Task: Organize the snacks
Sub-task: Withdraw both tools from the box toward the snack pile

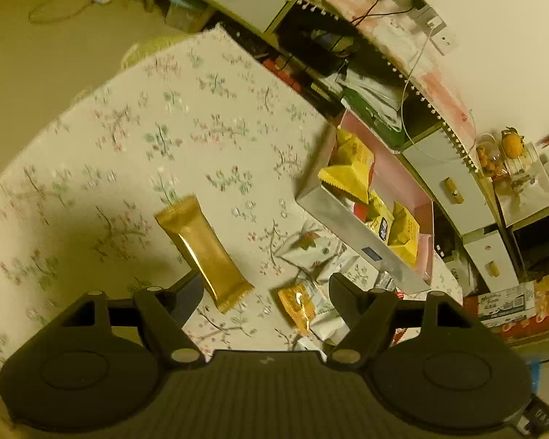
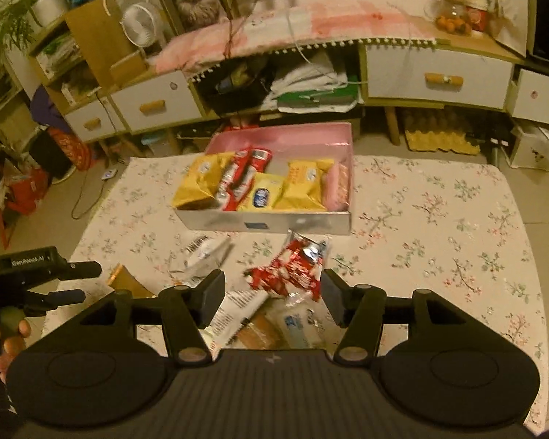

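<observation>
In the right wrist view a box (image 2: 238, 221) with a pink inside holds yellow (image 2: 197, 183) and red (image 2: 245, 172) snack packets on the flowered table. My right gripper (image 2: 272, 298) is open; a red-and-white packet (image 2: 289, 267) lies blurred between its fingertips, with a gap on the left side. White and clear packets (image 2: 274, 325) lie under it. In the left wrist view my left gripper (image 1: 265, 292) stands open over the cloth. A gold bar packet (image 1: 205, 252) lies just beyond its left finger and an orange packet (image 1: 298, 305) sits near its right finger. The box (image 1: 355, 234) is at the right.
White packets (image 1: 311, 248) lie between the orange packet and the box. A low cabinet (image 2: 439, 80) with drawers and an open shelf stands behind the table. The left gripper (image 2: 88, 281), held by a hand (image 2: 7, 333), shows at the left edge of the right wrist view.
</observation>
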Demonstrator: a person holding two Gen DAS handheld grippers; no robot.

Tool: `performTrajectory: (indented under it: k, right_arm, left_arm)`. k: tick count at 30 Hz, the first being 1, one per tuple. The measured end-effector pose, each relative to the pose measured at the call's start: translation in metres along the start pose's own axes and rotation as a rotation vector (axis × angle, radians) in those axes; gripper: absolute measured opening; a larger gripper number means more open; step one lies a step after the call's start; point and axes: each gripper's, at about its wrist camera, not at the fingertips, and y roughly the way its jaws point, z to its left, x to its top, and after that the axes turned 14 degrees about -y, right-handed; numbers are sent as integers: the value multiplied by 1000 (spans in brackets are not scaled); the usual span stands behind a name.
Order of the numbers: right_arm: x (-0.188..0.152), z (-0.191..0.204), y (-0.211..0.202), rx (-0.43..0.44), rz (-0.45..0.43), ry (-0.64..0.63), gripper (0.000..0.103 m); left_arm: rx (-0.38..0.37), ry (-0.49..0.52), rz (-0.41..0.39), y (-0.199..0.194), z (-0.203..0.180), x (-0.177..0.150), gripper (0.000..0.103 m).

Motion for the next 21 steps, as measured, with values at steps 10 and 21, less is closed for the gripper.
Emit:
performTrajectory:
  k: [10,21]
  right_arm:
    - [-11,1,9,48,59,43,54]
    - [-15,2,23,12,116,13,54]
  left_arm:
    - [138,-25,37,45,10,0,85]
    - [291,180,-97,72,1,-8,66]
